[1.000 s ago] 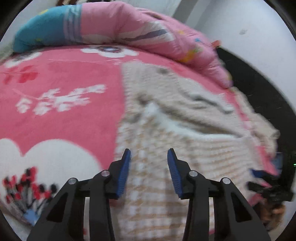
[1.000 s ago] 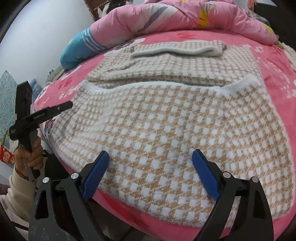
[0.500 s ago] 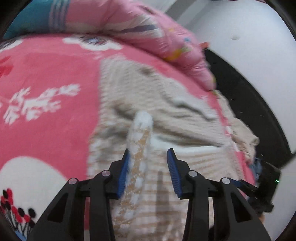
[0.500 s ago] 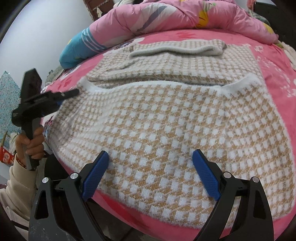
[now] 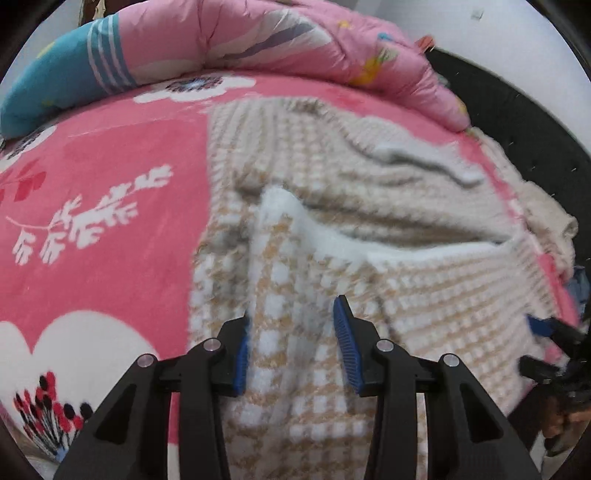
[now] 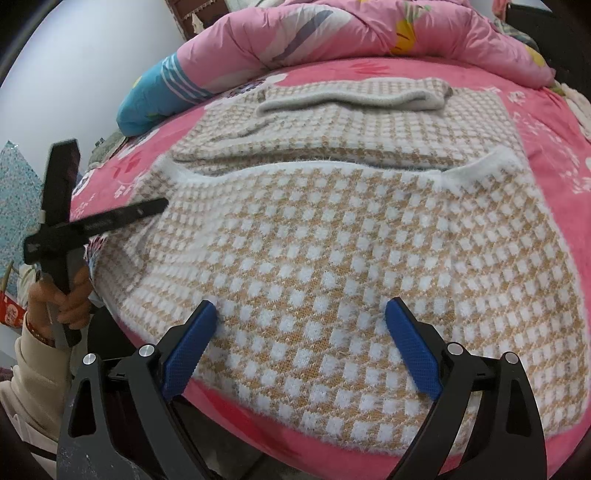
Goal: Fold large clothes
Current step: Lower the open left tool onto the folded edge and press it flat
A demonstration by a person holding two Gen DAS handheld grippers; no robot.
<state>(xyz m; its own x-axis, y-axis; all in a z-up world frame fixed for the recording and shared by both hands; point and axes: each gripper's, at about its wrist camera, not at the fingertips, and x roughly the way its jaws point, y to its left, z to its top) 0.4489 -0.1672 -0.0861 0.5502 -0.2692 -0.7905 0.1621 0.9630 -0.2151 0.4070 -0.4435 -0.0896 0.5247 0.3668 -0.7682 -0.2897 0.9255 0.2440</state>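
A beige-and-white checked sweater (image 6: 332, 240) lies on the pink bed, its near half laid over the far half, with a white hem across the middle. My left gripper (image 5: 291, 332) is at the sweater's left edge (image 5: 273, 258). A raised fold of knit with a white corner stands between its half-spread jaws. The left pad (image 5: 241, 354) touches the fabric and the right pad (image 5: 345, 343) stands beside it. The right wrist view shows the left gripper (image 6: 147, 208) from the side, tip at that edge. My right gripper (image 6: 301, 332) is open wide over the near hem, nothing between its fingers.
A pink quilt (image 6: 369, 33) and a blue pillow (image 6: 155, 92) are piled along the far side of the floral pink blanket (image 5: 110, 184). A cream garment (image 5: 546, 221) lies at the bed's right edge by dark furniture (image 5: 535, 122). A hand in a cream sleeve (image 6: 62, 302) holds the left tool.
My left gripper has moved in to the sweater's left edge and dipped, and a fold of knit now stands between its jaws. Jaw width looks the same. The right gripper has stayed put.
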